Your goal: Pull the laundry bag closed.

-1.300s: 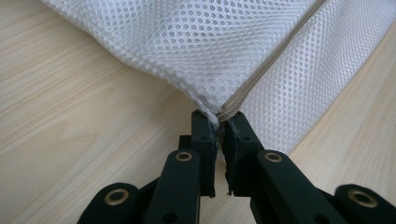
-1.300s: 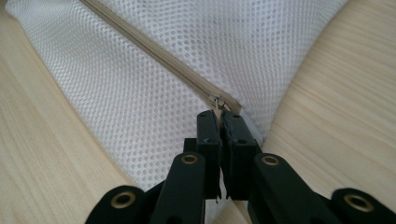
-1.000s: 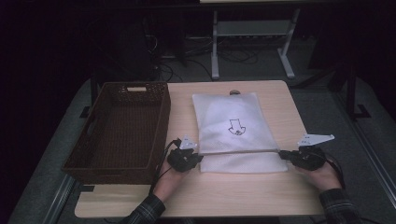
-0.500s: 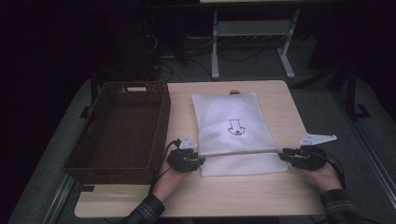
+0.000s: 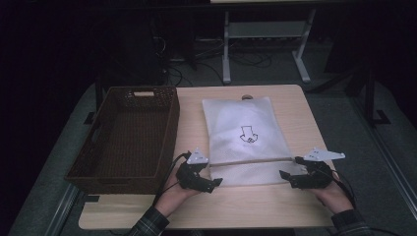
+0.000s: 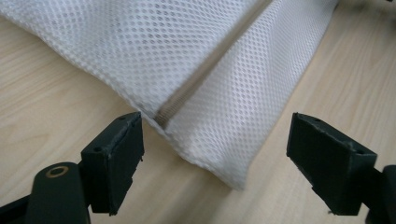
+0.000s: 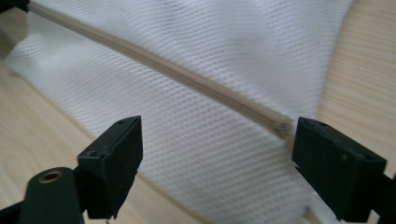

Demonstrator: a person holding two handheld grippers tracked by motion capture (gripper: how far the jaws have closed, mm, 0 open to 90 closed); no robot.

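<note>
At the near edge of the worktop (image 5: pixel 255 206), two forearms in plaid sleeves come in from below, one towards each near corner. The person's left hand (image 5: pixel 172 192) lies low on the wood, knuckles up, and aims the left hand-held gripper (image 5: pixel 212 183) inward towards the middle of the worktop. Its jaws have just been opening and now stand wide apart. In the left gripper view the corner of the white mesh bag (image 6: pixel 224 107) lies between them, and neither pad touches it.

The right hand (image 5: pixel 334 192) mirrors this pose near the right edge, wrist low, with the right hand-held gripper (image 5: pixel 286 176) aimed inward at the bag's other side. Its jaws have also just been opening and are spread wide. In the right gripper view the mesh passes between them; the end of the zip (image 7: pixel 187 74) lies just beside one pad, and whether it touches I cannot tell.

The bag (image 5: pixel 246 142) lies flat in the middle of the worktop, reaching from just ahead of the grippers towards the far edge. Its zip (image 5: pixel 251 161) runs across it near its near end, and a small black arrow mark (image 5: pixel 247 134) sits at its middle.

Along the left edge stands a dark wicker basket (image 5: pixel 98 167), just beside the left hand.
</note>
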